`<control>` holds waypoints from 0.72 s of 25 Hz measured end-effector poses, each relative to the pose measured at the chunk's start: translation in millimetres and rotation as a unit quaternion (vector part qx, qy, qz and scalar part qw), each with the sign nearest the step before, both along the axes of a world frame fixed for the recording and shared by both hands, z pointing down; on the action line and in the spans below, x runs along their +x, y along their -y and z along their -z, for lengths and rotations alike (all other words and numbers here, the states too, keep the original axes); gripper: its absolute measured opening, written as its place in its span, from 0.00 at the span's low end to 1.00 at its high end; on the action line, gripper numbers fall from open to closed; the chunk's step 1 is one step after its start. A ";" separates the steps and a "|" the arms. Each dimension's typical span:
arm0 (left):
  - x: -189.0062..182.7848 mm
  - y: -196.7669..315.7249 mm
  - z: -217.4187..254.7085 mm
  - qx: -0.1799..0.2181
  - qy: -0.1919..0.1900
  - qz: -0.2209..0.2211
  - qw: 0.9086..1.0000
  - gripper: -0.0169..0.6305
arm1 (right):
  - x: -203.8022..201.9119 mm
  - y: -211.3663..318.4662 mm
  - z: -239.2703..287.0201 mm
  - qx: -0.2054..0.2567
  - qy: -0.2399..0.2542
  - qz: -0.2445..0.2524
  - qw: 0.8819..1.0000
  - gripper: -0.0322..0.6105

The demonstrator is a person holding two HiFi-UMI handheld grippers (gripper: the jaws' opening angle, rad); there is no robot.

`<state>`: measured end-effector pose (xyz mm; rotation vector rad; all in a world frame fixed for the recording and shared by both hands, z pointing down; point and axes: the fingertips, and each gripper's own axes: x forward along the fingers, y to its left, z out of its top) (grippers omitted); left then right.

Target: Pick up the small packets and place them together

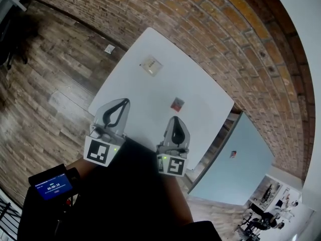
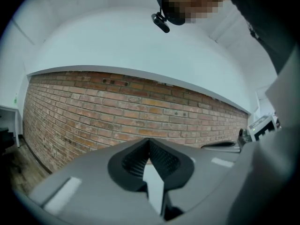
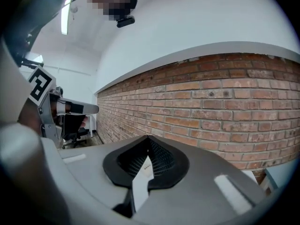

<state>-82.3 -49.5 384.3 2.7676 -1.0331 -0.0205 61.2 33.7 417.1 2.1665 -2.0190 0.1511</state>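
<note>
Table: a white table [image 1: 131, 92] is set against a brick wall [image 1: 241, 44]; both packets are borne on it.
Pale packet: a small flat square sachet [image 1: 151, 66] is laid toward the far side of the table, well apart from the red one.
Red packet: a small flat sachet [image 1: 177, 104] is laid nearer the middle, just ahead of the right gripper.
Left gripper [image 1: 122, 103]: it is held over the near edge of the table. The jaws are brought together at the tips and nothing is caught between them.
Right gripper [image 1: 175, 119]: it is held clear of the table, aimed roughly level at the wall. The jaws are closed and empty.
Handling (judged): both packets are taken to be very light, thin and pliable. They are likely to slide on the smooth top if nudged and to crumple under a hard pinch.
Hold (judged): an edge or corner is best pinched from above, jaws opened first.
Progress (judged): neither packet is lifted, and they are not yet gathered.
</note>
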 end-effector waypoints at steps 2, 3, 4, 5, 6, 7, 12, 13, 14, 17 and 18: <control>7.7 -4.1 0.1 0.001 0.005 -0.002 1.000 0.03 | 1.1 -2.6 3.8 0.006 0.005 0.000 1.000 0.05; 13.1 -6.4 0.5 0.003 0.009 -0.005 1.000 0.03 | 5.2 -5.3 2.5 0.004 0.005 -0.002 1.000 0.05; 20.2 -8.6 1.6 0.007 0.011 -0.010 1.000 0.03 | 11.6 -8.4 0.4 0.001 0.005 -0.004 1.000 0.05; 28.1 -10.7 3.4 0.011 0.011 -0.013 1.000 0.03 | 19.3 -11.6 -0.9 0.000 0.008 -0.009 1.000 0.05; 35.5 -13.2 5.2 0.013 0.010 -0.015 1.000 0.03 | 26.6 -14.5 -1.2 0.000 0.012 -0.014 1.000 0.05; 41.6 -16.1 6.3 0.012 0.009 -0.014 1.000 0.03 | 33.2 -17.0 -1.4 0.001 0.016 -0.017 1.000 0.05; 55.0 -26.5 3.1 0.007 0.014 0.007 1.000 0.03 | 53.4 -13.9 -5.2 0.013 0.052 -0.016 0.998 0.05; 56.5 -26.7 1.8 0.009 0.019 0.011 1.000 0.03 | 53.7 -10.3 -4.9 0.018 0.057 -0.010 0.998 0.05; 57.5 -26.2 1.6 0.009 0.022 0.014 1.000 0.03 | 53.4 -6.6 -3.6 0.024 0.059 -0.004 0.998 0.05; 56.1 -24.4 3.3 0.007 0.023 0.010 1.000 0.03 | 50.3 0.7 0.0 0.030 0.068 0.006 0.997 0.05; 55.0 -22.3 4.2 0.007 0.024 0.004 1.000 0.03 | 47.6 4.3 -0.7 0.026 0.071 0.009 0.997 0.05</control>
